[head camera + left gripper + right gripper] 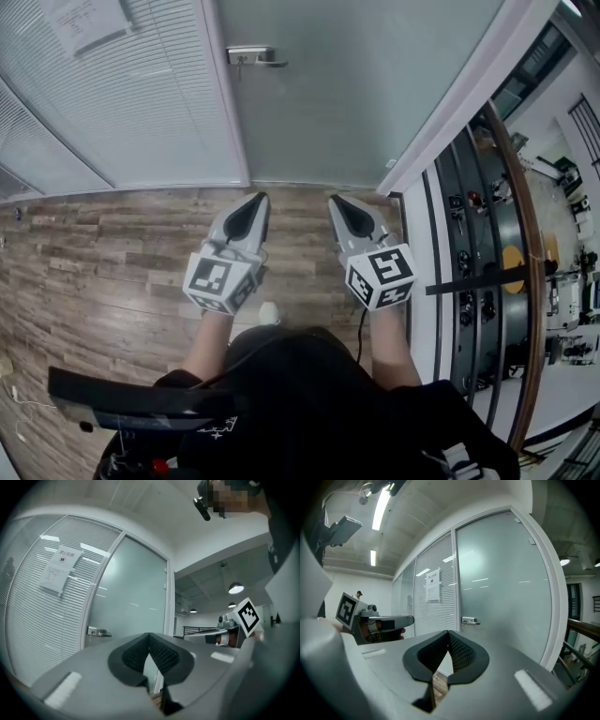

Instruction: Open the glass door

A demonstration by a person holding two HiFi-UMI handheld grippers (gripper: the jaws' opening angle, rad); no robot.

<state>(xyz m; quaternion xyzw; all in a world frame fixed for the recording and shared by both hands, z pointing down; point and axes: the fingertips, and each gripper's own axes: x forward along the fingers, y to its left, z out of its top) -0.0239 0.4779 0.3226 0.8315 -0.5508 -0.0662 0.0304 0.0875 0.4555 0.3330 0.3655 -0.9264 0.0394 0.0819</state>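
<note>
Glass door (347, 94) stands straight ahead of you, shut in its white frame, a frosted pane well apart from both tools. Its metal handle (253, 56) sits on the door's left edge, up and to the left of the left tool's (258, 199) tip and further from the right tool (336, 202). Both tools point at the door's foot over the wooden floor (112, 244), side by side and apart from each other.

In the left gripper view your left tool (150, 638) has its ribbed pads met at the tips, with nothing between them. The right gripper view shows the right tool (447, 634) closed the same way and empty.

A paper notice (60, 571) hangs on the blind-covered panel (141, 103) left of the door. It carries a heading and a small symbol, but the print is too small to read. The head view's upper edge cuts off the top of the door, and you cannot make out what dangles under the handle.
</note>
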